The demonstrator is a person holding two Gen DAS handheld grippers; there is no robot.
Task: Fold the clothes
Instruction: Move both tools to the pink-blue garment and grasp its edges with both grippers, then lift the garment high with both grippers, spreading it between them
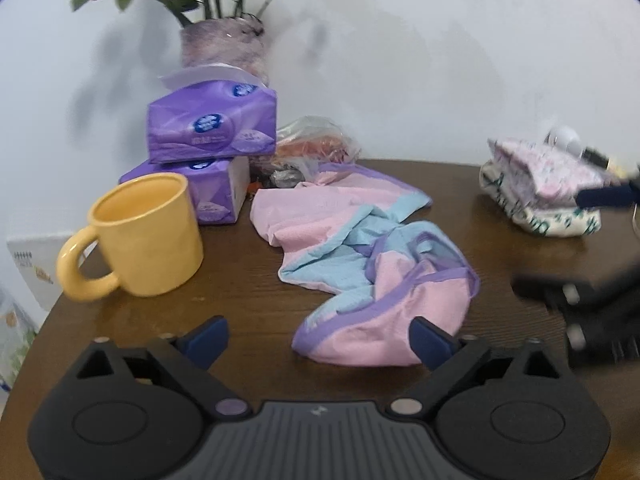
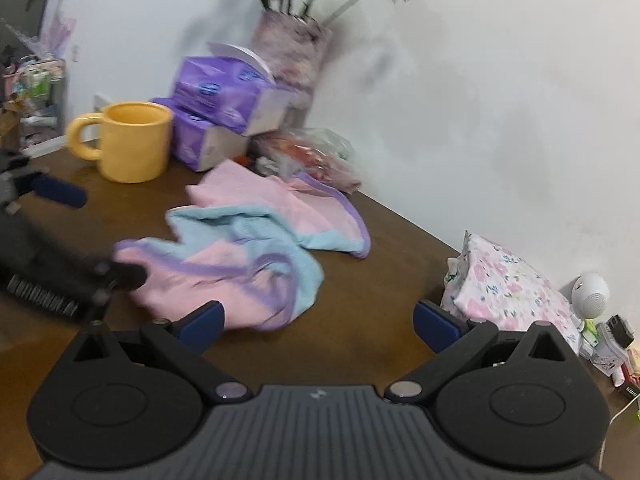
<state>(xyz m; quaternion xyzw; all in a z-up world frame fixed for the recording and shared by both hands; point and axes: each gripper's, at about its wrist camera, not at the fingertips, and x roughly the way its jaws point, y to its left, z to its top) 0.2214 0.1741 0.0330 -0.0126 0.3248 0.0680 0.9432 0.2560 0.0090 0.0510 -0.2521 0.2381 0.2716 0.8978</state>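
A crumpled pink, light-blue and purple-trimmed garment (image 1: 360,256) (image 2: 240,248) lies in the middle of the brown table (image 1: 248,304). My left gripper (image 1: 320,340) is open at the garment's near end; its right fingertip overlaps the pink cloth, and the pads do not press on it. My right gripper (image 2: 320,322) is open over bare table, with the garment by its left finger and a folded floral pile (image 2: 512,284) (image 1: 548,188) by its right finger. Each gripper shows blurred at the edge of the other's view.
A yellow mug (image 1: 148,236) (image 2: 136,144) stands at the left. Behind it are two stacked purple tissue packs (image 1: 212,128) (image 2: 224,96), a vase of flowers (image 1: 224,44) (image 2: 292,40) and a plastic bag (image 1: 316,140) against the white wall. Small items (image 2: 592,292) sit at far right.
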